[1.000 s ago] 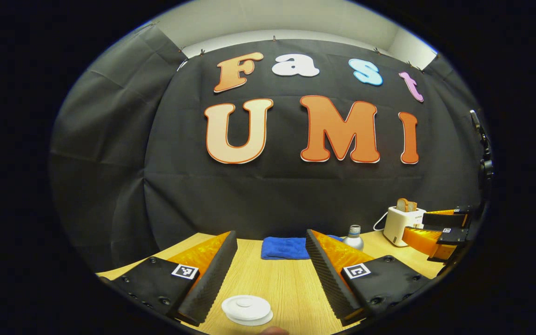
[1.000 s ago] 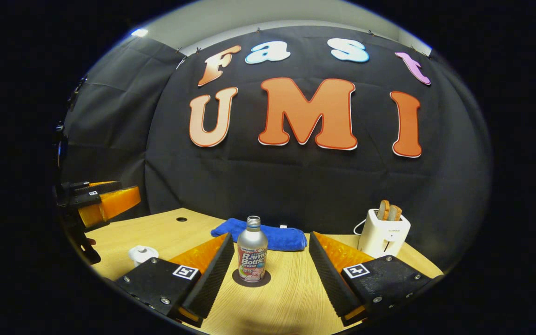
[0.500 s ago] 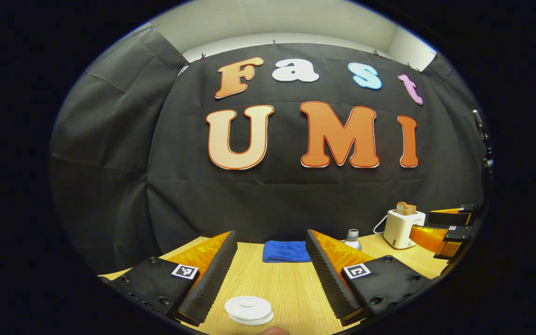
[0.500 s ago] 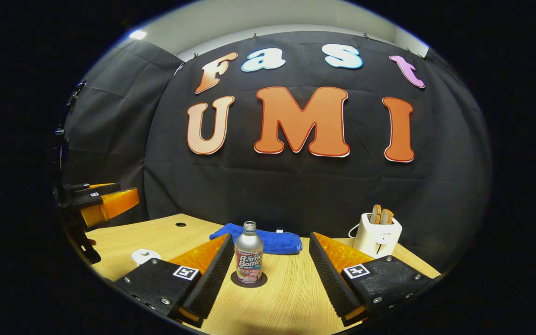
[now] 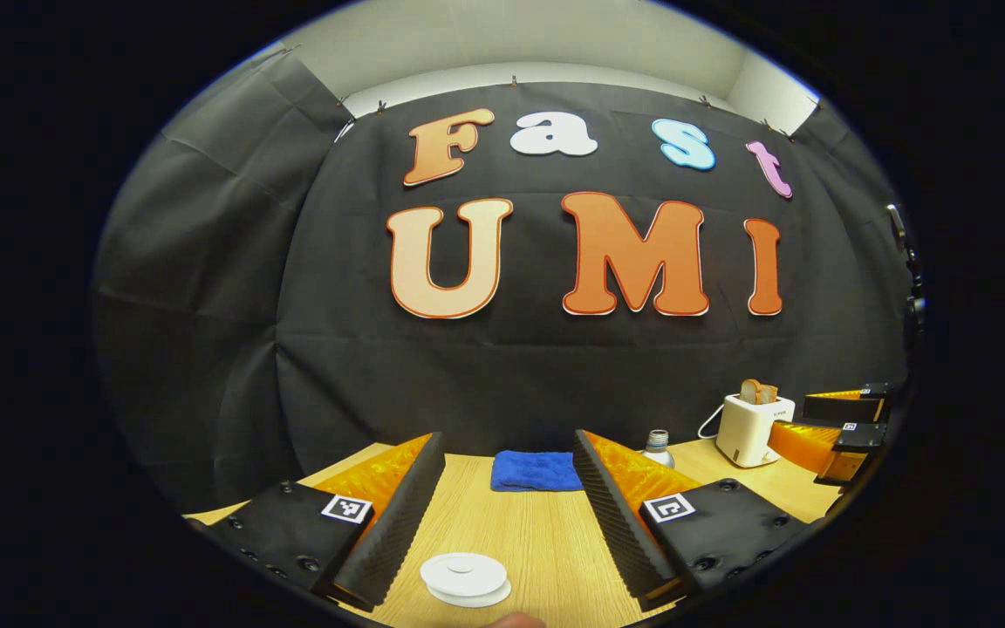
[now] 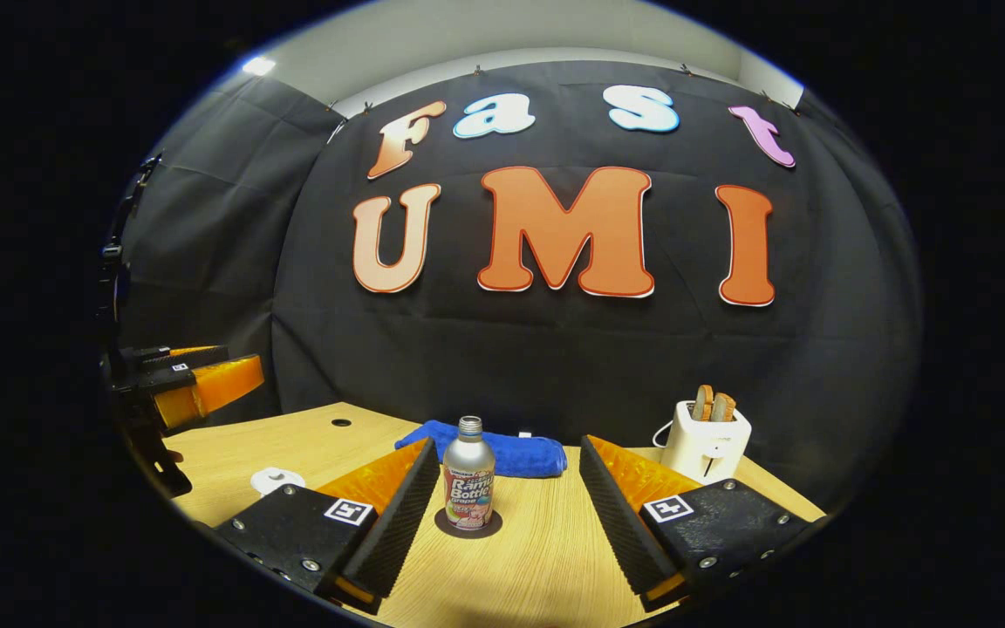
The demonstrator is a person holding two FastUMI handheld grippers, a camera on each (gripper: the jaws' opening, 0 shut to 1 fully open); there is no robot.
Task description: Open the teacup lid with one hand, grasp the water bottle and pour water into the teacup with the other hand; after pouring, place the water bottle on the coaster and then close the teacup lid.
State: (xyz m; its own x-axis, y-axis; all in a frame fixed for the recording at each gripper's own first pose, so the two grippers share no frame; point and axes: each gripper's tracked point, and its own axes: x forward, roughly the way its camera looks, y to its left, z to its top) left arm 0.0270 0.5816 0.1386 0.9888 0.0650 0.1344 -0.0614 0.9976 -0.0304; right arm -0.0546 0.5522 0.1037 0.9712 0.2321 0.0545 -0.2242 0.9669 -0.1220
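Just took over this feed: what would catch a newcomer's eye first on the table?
The silver bottle standing upright on a dark coaster, mid-table between the open right tool's fingers. Behind it lies a blue towel, and a white toaster with bread stands to the right. The white lid sits low between the open left tool's fingers.

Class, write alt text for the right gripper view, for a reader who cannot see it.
A metal water bottle stands upright on a dark round coaster on a wooden table, ahead of the open right tool. Behind it lie a blue cloth and a white toaster holding bread; a white teacup lid sits left.
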